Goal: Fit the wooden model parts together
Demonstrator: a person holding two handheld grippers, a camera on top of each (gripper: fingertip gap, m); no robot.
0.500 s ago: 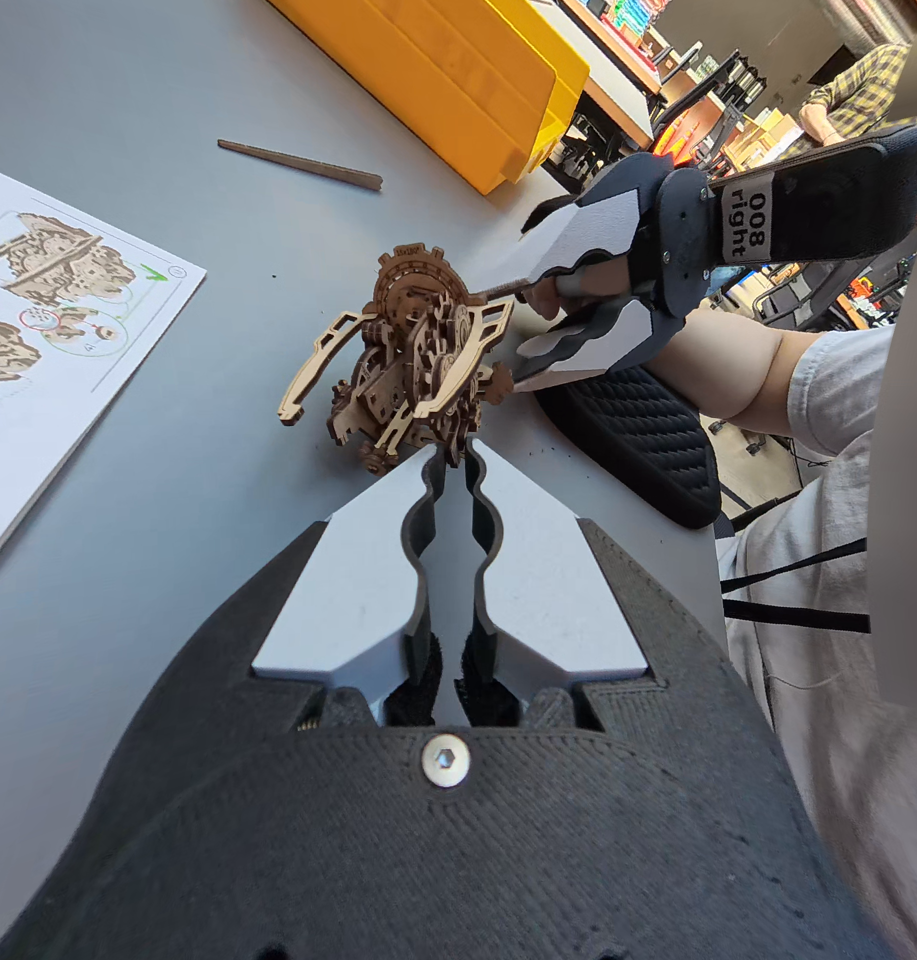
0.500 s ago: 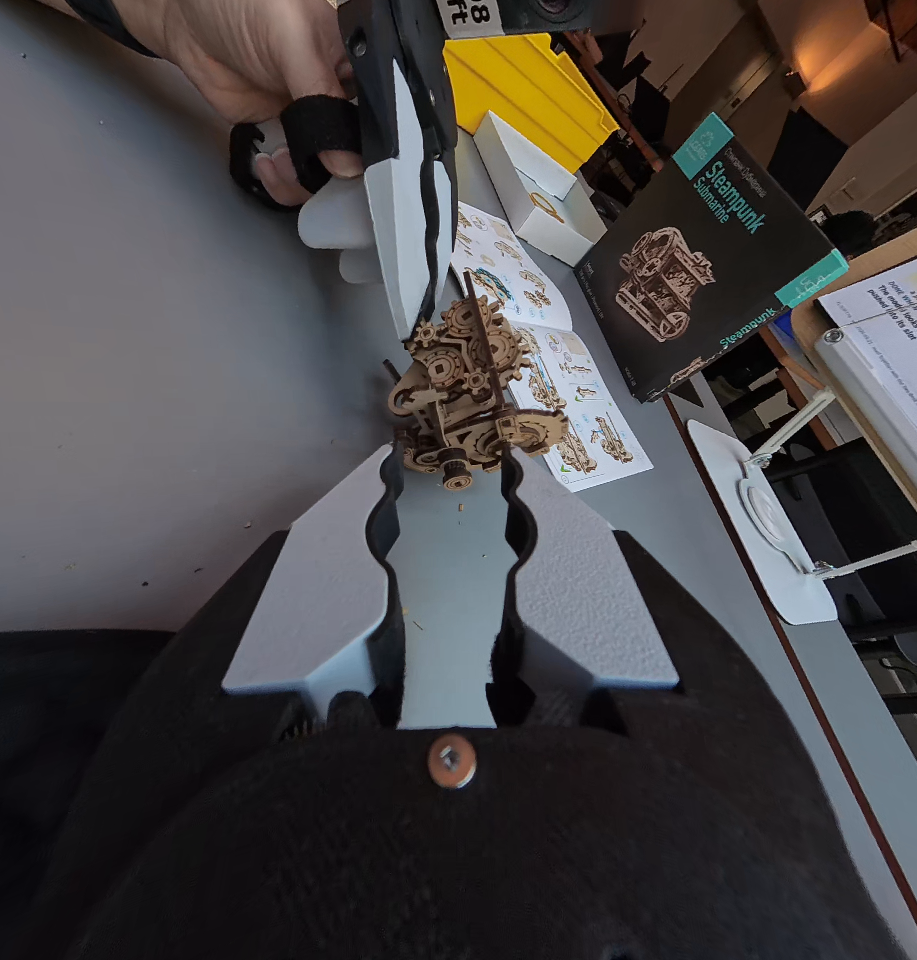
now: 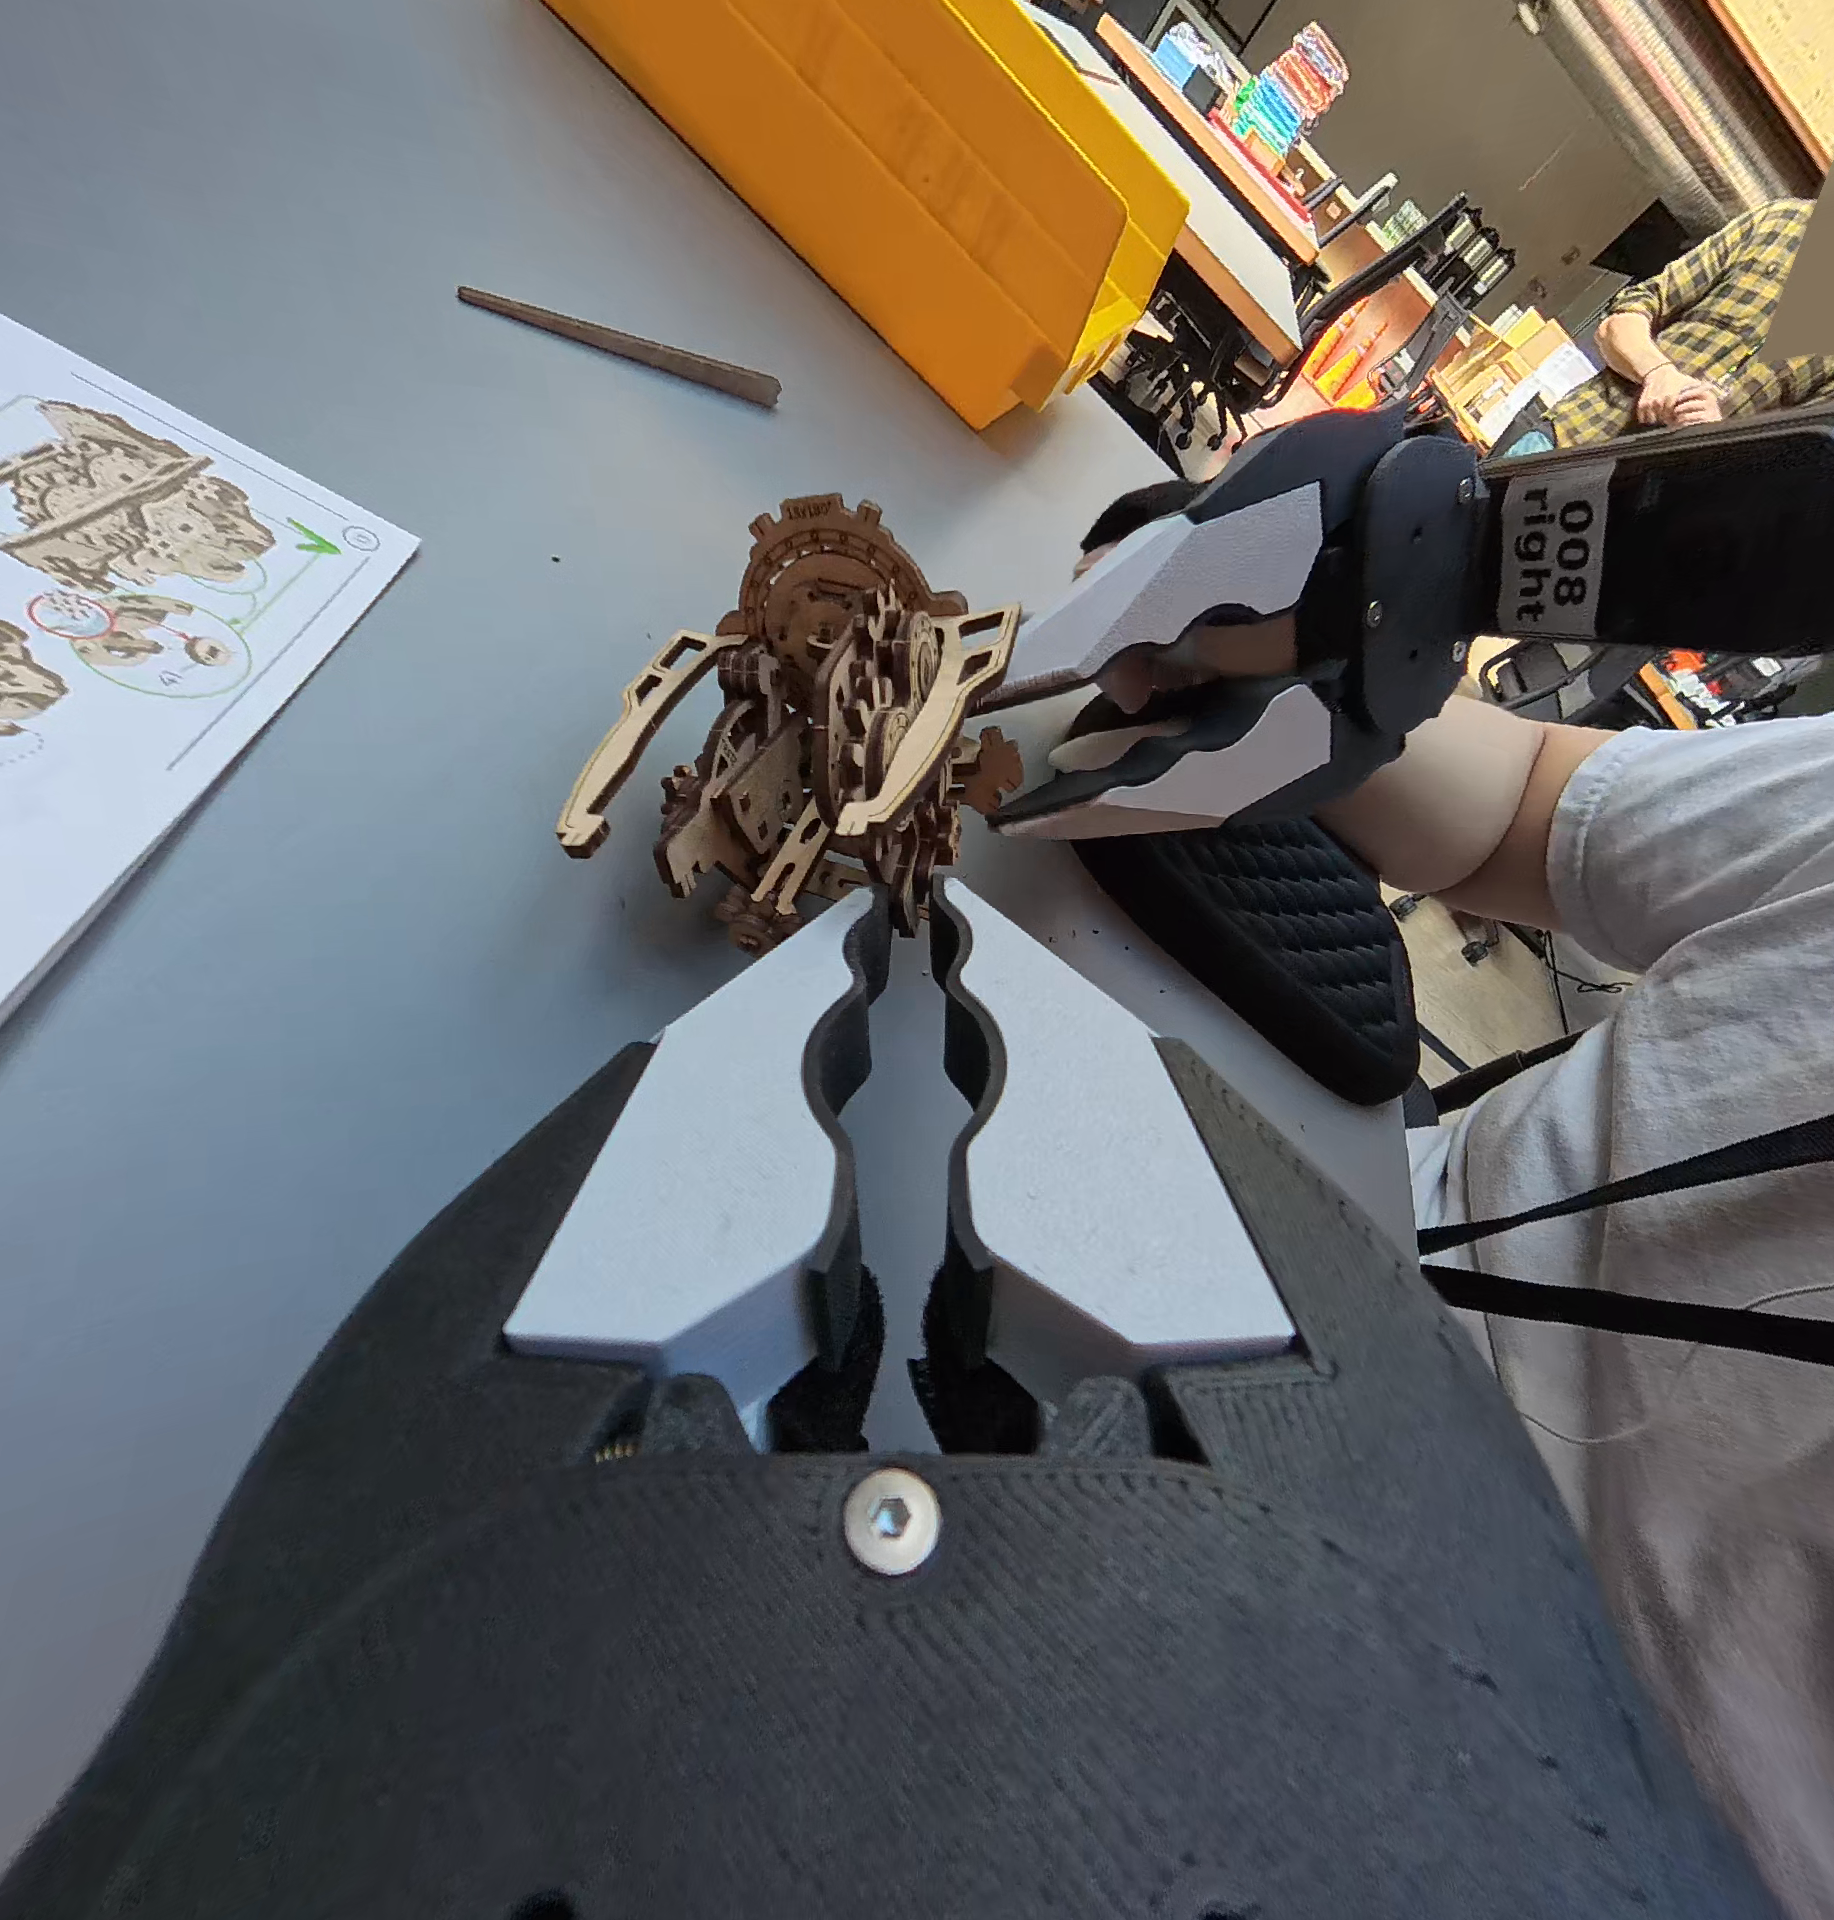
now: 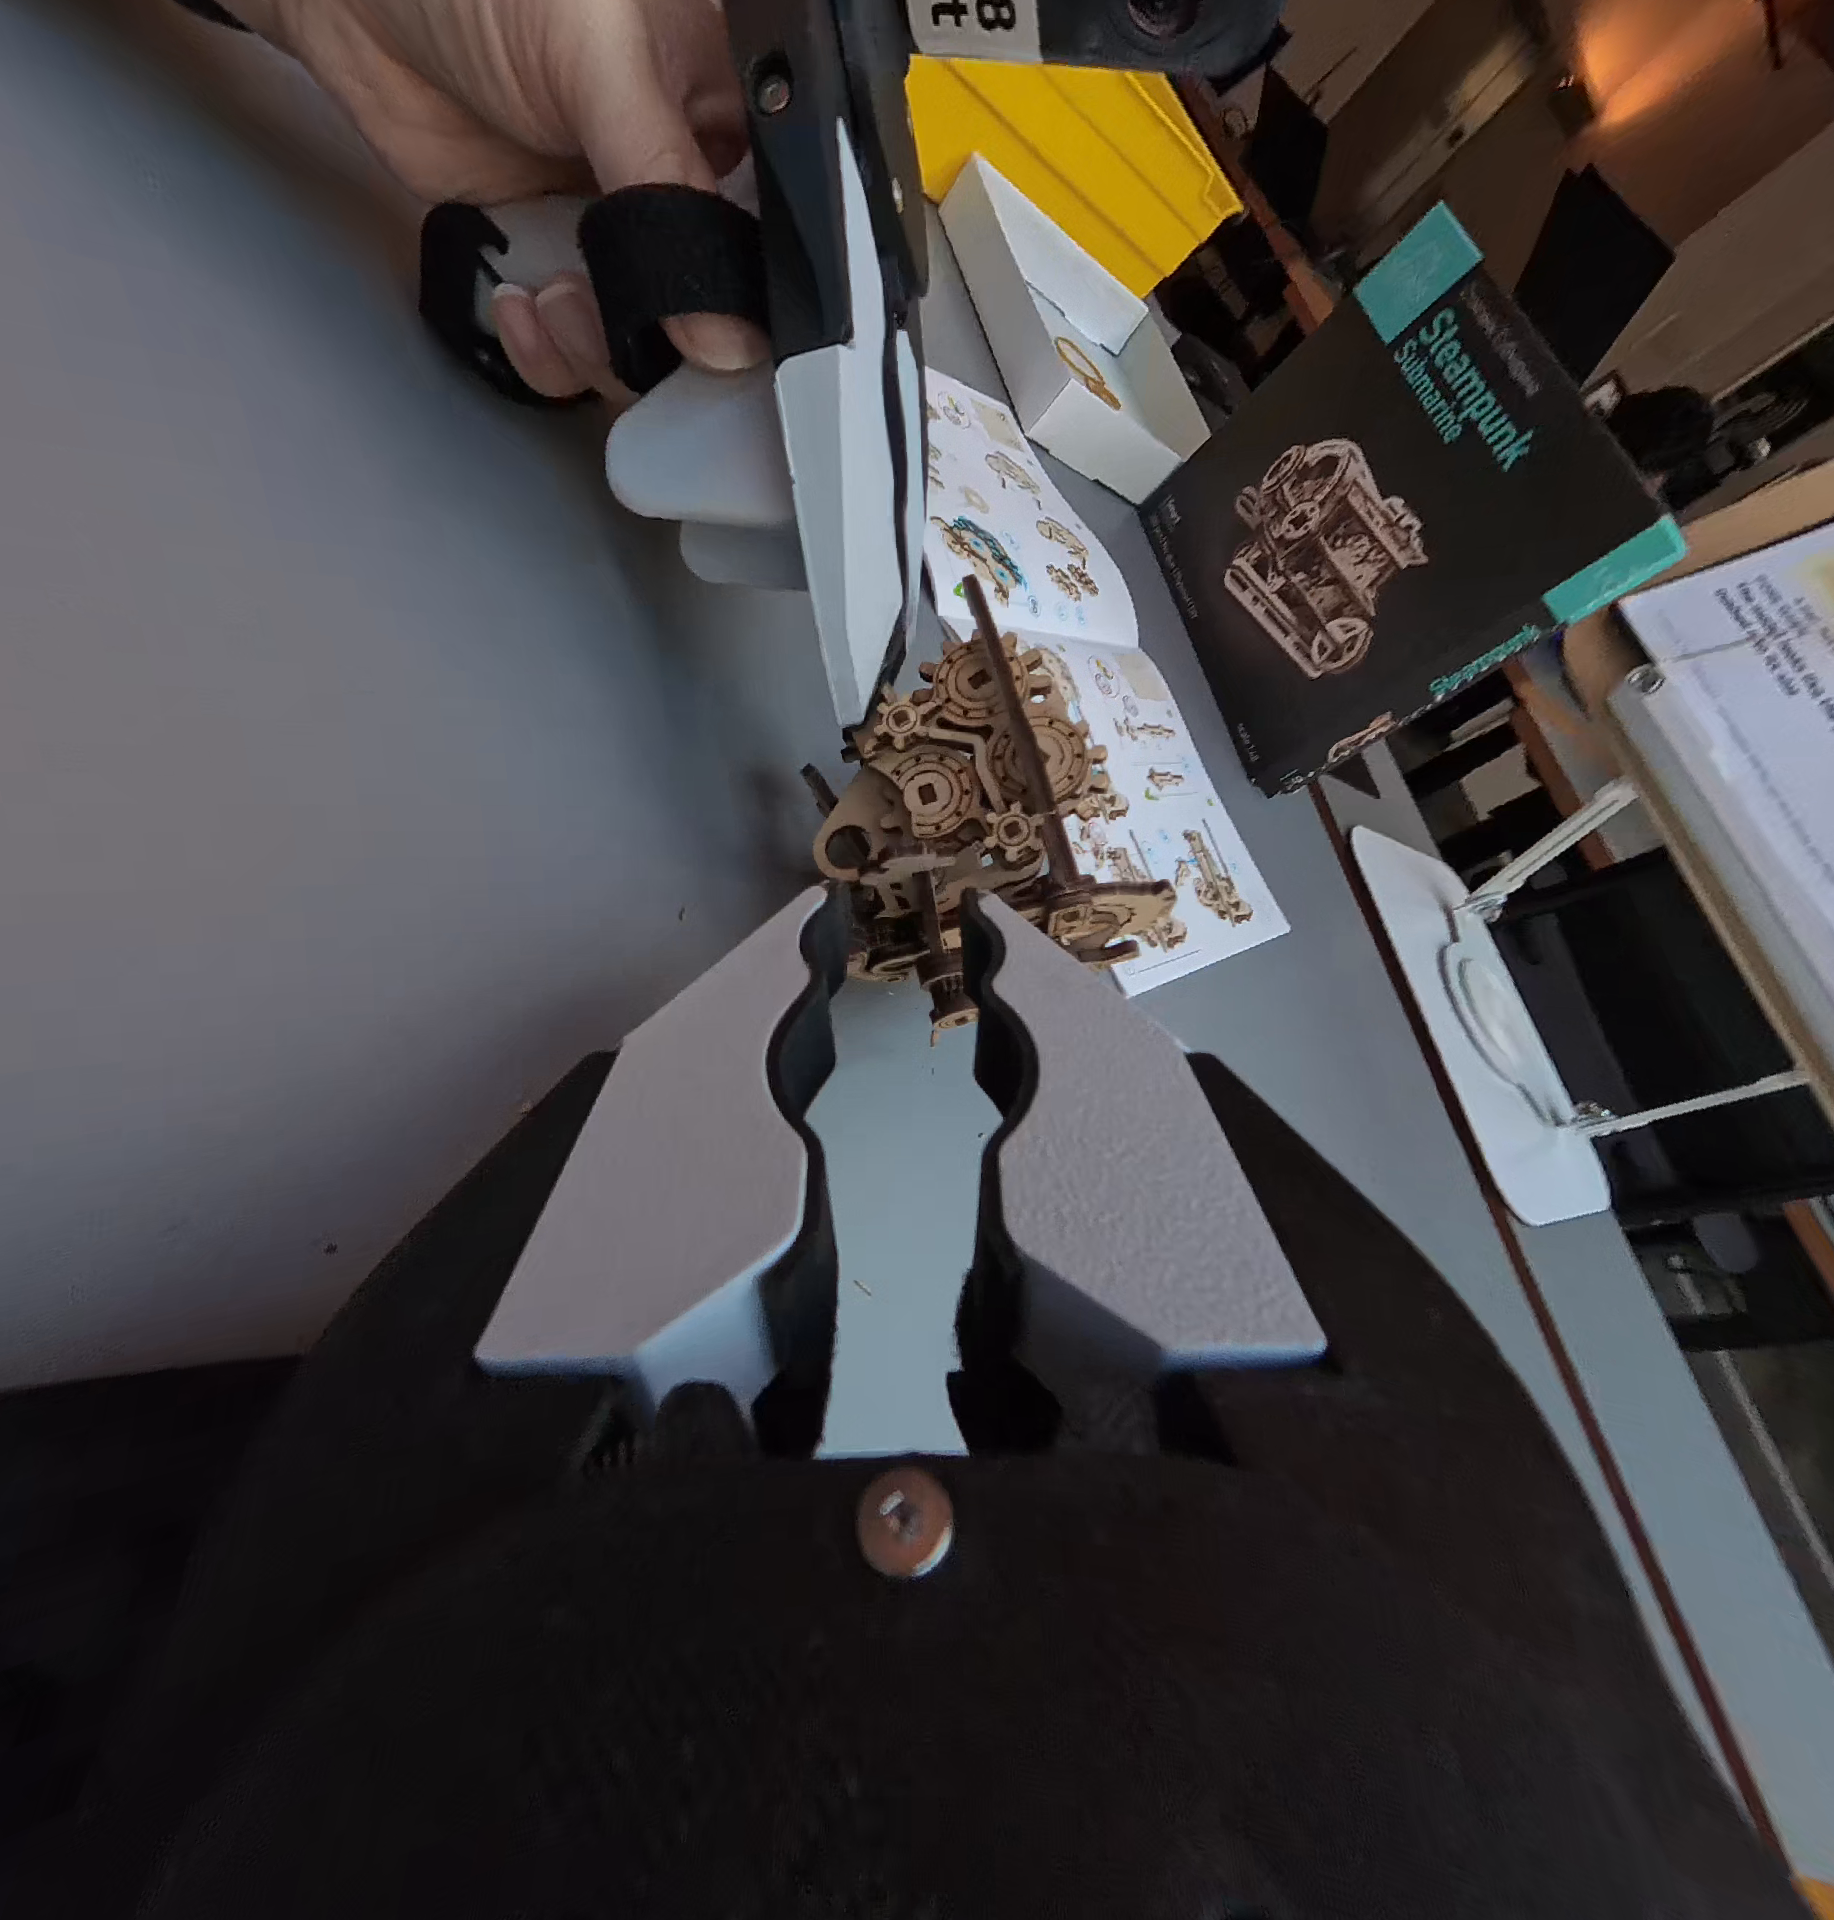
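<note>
A smooth matte grey table (image 3: 269, 1039) is carrying every item. At its far edge a glossy yellow plastic bin (image 3: 892, 177) is lying, long and boxy. A white printed instruction sheet (image 3: 113, 644) is lying flat at the left of the left wrist view. In the right wrist view, a dark cardboard box (image 4: 1412, 499) with teal corners is standing tilted beyond the sheet, and a small white carton (image 4: 1069, 343) is sitting near the bin.

The left gripper (image 3: 905, 914), with pale grey wedge fingers and black wavy-edged pads on a coarse ribbed black body, is pinching the lower edge of the wooden model (image 3: 819, 727), jaws nearly closed on a thin part of it. The model is sitting near the table's middle, just ahead of this gripper. It is a dense cluster of laser-cut plywood gears, pale on the faces and dark brown at the burnt edges, with two curved slotted arms sweeping outward.

The right gripper (image 3: 1006, 753), of the same build, is approaching from the model's right side with its jaws spread around a small toothed knob on a short axle (image 4: 939, 966). Whether the pads are actually touching that knob cannot be determined.

A thin dark wooden stick (image 3: 622, 345) is lying loose on the table, well apart from the model.
</note>
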